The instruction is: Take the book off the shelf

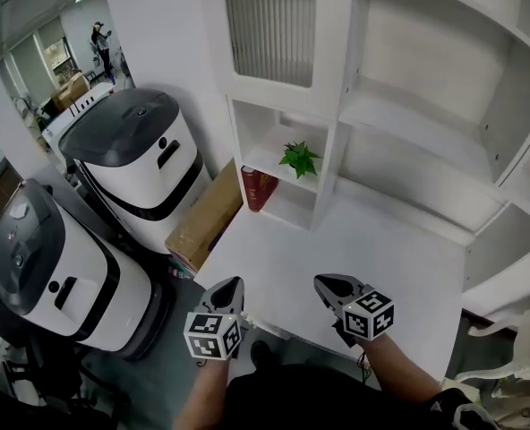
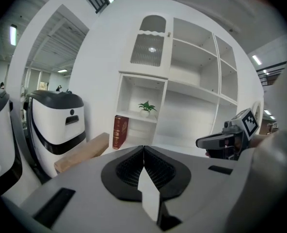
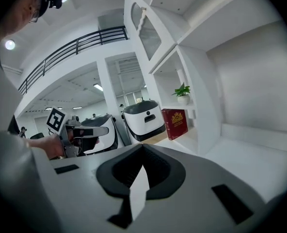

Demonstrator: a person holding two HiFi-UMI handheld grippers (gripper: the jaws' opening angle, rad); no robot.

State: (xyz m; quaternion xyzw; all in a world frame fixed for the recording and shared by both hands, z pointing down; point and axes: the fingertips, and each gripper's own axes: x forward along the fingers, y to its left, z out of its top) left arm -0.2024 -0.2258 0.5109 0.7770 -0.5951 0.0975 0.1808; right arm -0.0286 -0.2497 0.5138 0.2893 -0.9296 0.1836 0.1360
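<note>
A dark red book stands upright in the lowest left cubby of the white shelf unit. It also shows in the left gripper view and the right gripper view. On the small shelf above it sits a green potted plant. My left gripper and right gripper hover side by side over the near edge of the white desk, well short of the book. Both have their jaws pressed together with nothing between them.
Two white-and-black machines stand on the floor at the left. A long cardboard box leans beside the desk's left edge, close to the book's cubby. A white chair is at the lower right.
</note>
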